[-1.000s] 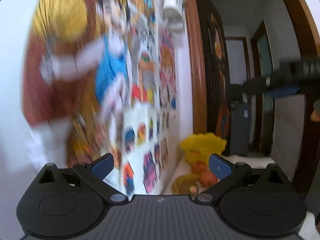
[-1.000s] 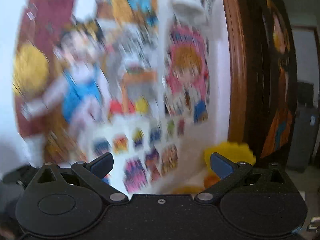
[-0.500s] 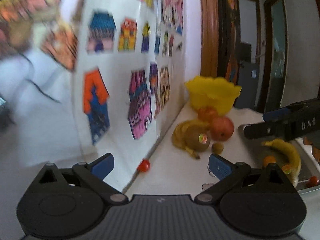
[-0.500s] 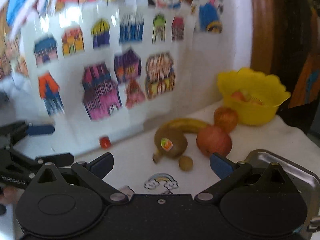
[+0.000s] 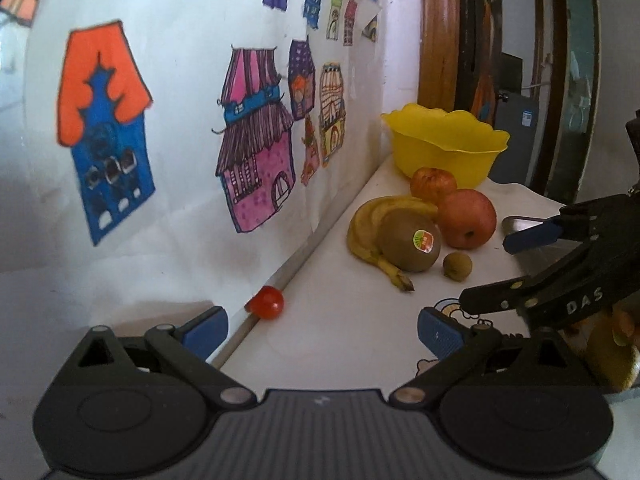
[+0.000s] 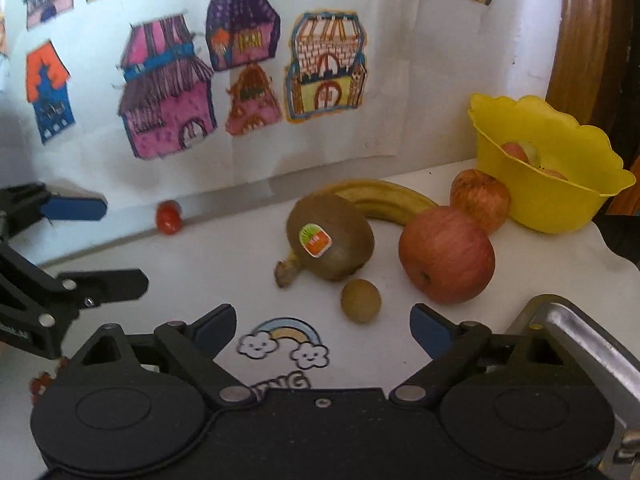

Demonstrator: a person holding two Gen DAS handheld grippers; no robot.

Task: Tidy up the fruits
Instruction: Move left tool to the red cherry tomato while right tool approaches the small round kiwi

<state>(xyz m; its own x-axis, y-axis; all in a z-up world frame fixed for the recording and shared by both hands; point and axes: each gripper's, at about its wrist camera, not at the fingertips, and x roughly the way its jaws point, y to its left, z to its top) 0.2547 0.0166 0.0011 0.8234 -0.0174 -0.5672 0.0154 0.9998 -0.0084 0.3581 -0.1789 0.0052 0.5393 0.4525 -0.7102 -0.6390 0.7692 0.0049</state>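
Scalloped yellow plastic bowl [image 6: 560, 196]: smooth, glossy. White counter [image 6: 224, 264]: smooth, matt. Square steel tray [image 6: 576, 332]: brushed metal, reflective rim. Brown kiwi [image 6: 340, 248]: dull, fuzzy skin, glossy paper sticker. Large red apple [image 6: 448, 256]: smooth, slightly shiny. Wall drawings [image 6: 168, 92]: matt paper.

Two red apples are sitting on the white desk [image 6: 224, 256]: a large red apple [image 6: 446, 254] and a smaller streaked red apple [image 6: 480, 198]. One brown kiwi with a sticker [image 6: 330, 236], one curved yellow banana [image 6: 384, 196], one small round brown fruit [image 6: 360, 301] and one small red cherry tomato [image 6: 169, 217] are lying there too. One scalloped yellow plastic bowl [image 6: 560, 200] is holding some fruit, its number unclear. One metal tray [image 6: 576, 328] is showing at the edge.
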